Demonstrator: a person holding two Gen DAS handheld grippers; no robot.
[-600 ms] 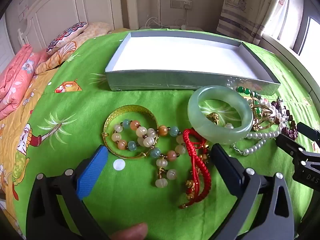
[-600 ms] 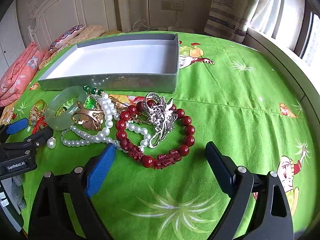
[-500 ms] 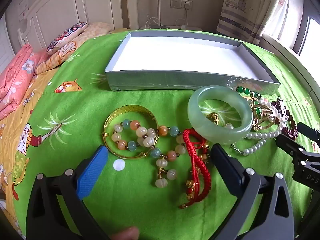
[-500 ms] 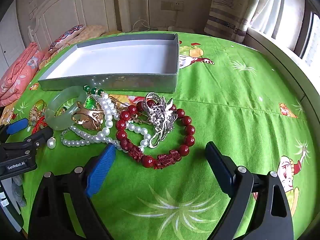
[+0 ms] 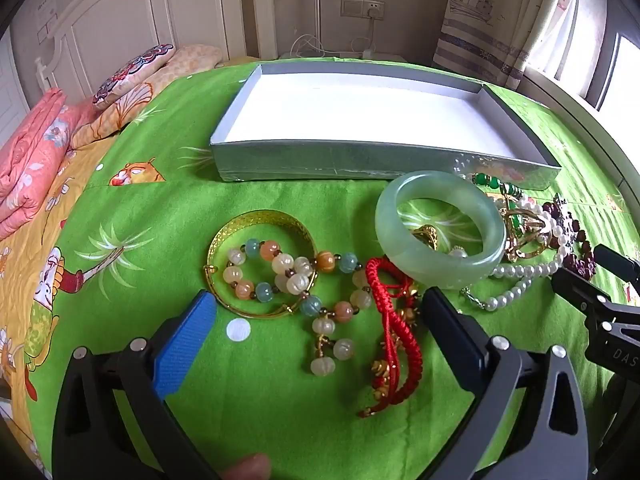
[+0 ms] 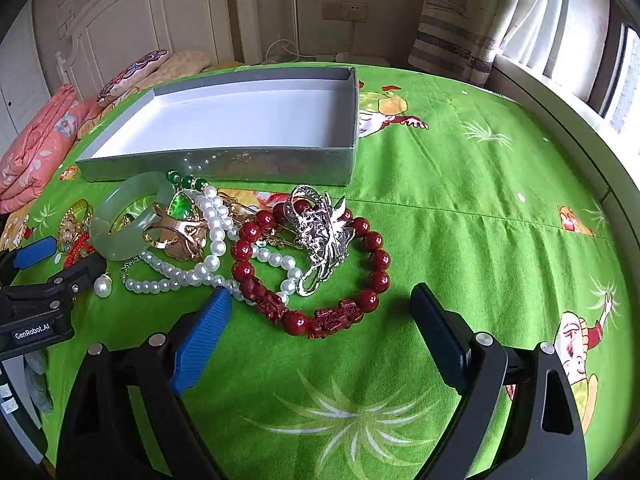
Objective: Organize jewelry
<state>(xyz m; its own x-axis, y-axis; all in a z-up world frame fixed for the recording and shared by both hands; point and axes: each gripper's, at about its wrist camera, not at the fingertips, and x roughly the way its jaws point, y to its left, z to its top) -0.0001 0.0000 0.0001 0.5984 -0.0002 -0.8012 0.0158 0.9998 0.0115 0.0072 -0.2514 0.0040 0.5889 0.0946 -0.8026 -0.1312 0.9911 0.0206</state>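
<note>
Two hand-held grippers, side by side, both tilt steeply downward. The left gripper [image 5: 320, 312] has its jaws spread wide, one finger faced with a blue ribbed pad [image 5: 184, 344] and the other black, with nothing gripped between them. A fingertip [image 5: 248, 468] of the person's hand shows at the bottom edge of the left wrist view. The right gripper [image 6: 320, 312] also has its jaws wide apart, blue pad on its left finger, black on its right, pressing on nothing. Each gripper's tips show at the edge of the other's view.
</note>
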